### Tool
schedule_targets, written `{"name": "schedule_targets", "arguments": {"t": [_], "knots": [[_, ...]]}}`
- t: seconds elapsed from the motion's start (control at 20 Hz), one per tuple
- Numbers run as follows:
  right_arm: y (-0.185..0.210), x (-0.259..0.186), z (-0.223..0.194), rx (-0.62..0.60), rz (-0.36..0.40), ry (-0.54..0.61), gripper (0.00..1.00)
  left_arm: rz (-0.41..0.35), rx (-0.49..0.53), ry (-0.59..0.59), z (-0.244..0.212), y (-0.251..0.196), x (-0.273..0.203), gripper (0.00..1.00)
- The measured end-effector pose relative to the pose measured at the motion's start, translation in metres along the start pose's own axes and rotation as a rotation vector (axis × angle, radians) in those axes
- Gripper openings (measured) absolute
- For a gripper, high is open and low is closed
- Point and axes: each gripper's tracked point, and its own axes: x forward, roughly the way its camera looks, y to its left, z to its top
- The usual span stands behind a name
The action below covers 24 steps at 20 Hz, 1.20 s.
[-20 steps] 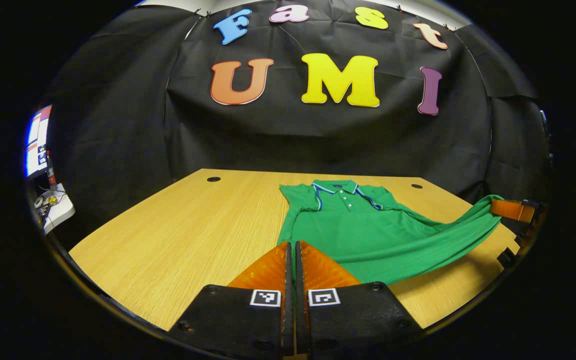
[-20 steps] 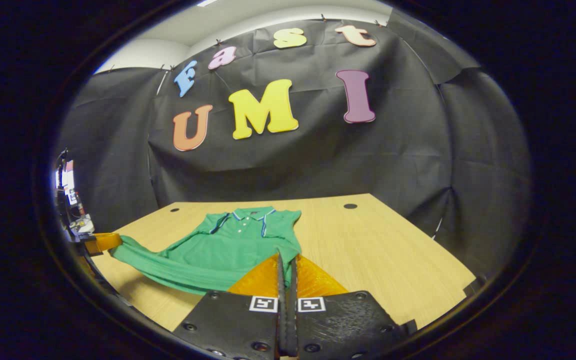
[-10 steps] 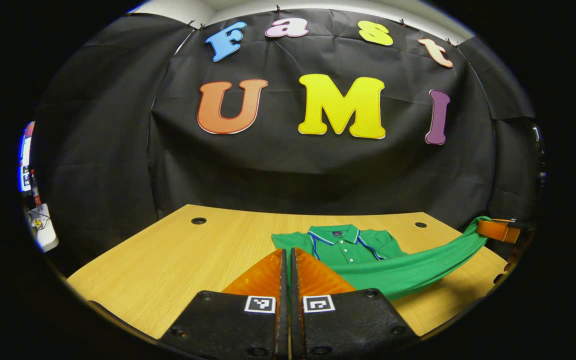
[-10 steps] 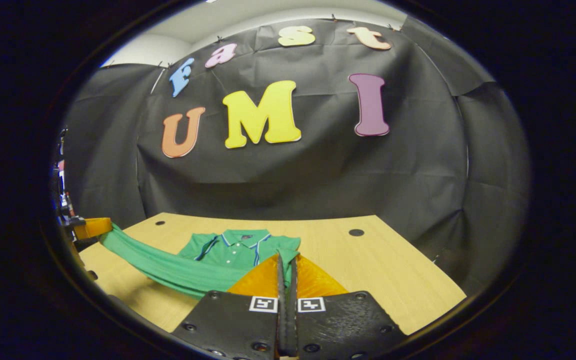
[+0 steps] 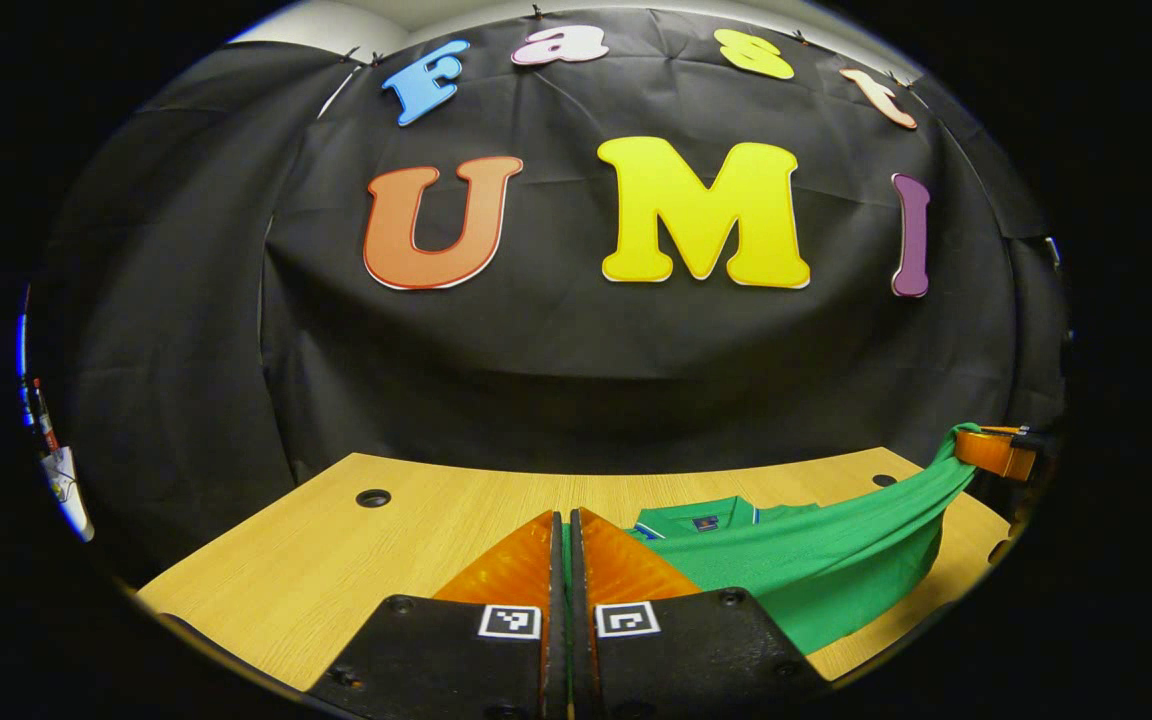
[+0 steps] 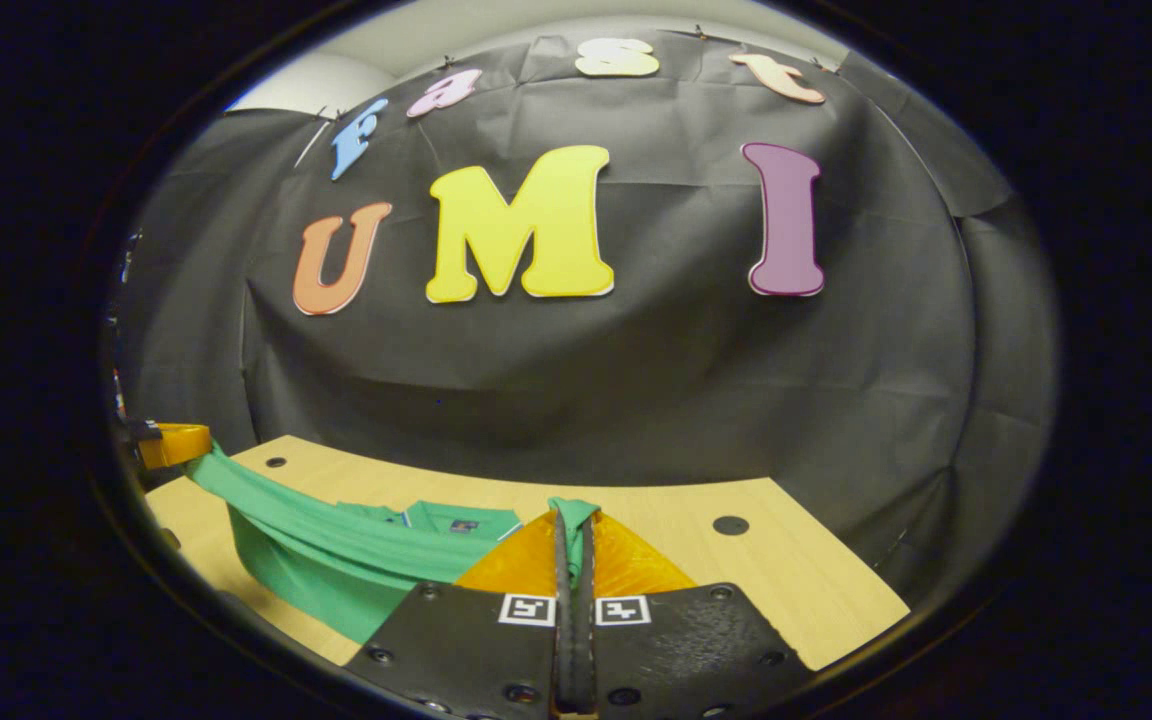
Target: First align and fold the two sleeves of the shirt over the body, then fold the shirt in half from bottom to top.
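Observation:
A green polo shirt (image 5: 806, 570) lies on the wooden table (image 5: 336, 560), its collar (image 5: 706, 520) toward the back wall. The bottom hem is lifted and stretched between both grippers, hanging over the body. My left gripper (image 5: 564, 525) is shut on one hem corner. My right gripper (image 5: 991, 450) shows far right in the left gripper view, clamping the other corner. In the right gripper view, the right gripper (image 6: 573, 518) is shut with green cloth bunched at its tips. There the shirt (image 6: 336, 550) sags leftward to the left gripper (image 6: 171, 443). The sleeves are hidden under the raised fabric.
The table has round cable holes at its back corners (image 5: 373, 497) (image 6: 731, 524). Black cloth wall stands close behind the table's far edge. Bare tabletop (image 6: 756, 580) lies right of the shirt, and more to its left (image 5: 266, 590). Some equipment shows at the far left edge (image 5: 46, 450).
Both grippers have carried the lifted hem forward toward the collar and the back wall. The raised fabric now covers most of the shirt's body, and only the collar's top still shows.

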Motion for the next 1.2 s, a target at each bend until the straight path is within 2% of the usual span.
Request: {"name": "schedule_targets", "arguments": {"t": [0.35, 0.65, 0.8, 1.0, 1.2], "knots": [[0.010, 0.108, -0.007, -0.026, -0.057, -0.022, 0.00, 0.033, 0.042, 0.003, -0.008, -0.005, 0.108, 0.07], [0.008, 0.180, -0.037, -0.028, -0.087, 0.004, 0.00, 0.012, -0.029, 0.049, -0.045, -0.003, 0.177, 0.07], [0.006, 0.204, -0.047, -0.023, -0.109, -0.012, 0.00, -0.001, 0.011, 0.042, -0.057, -0.004, 0.206, 0.07], [0.011, 0.221, -0.067, -0.124, -0.121, -0.018, 0.00, 0.017, 0.081, 0.042, -0.068, -0.007, 0.223, 0.07], [0.004, 0.225, -0.076, -0.113, -0.139, -0.002, 0.00, 0.033, 0.045, 0.038, -0.070, -0.004, 0.224, 0.07]]}}
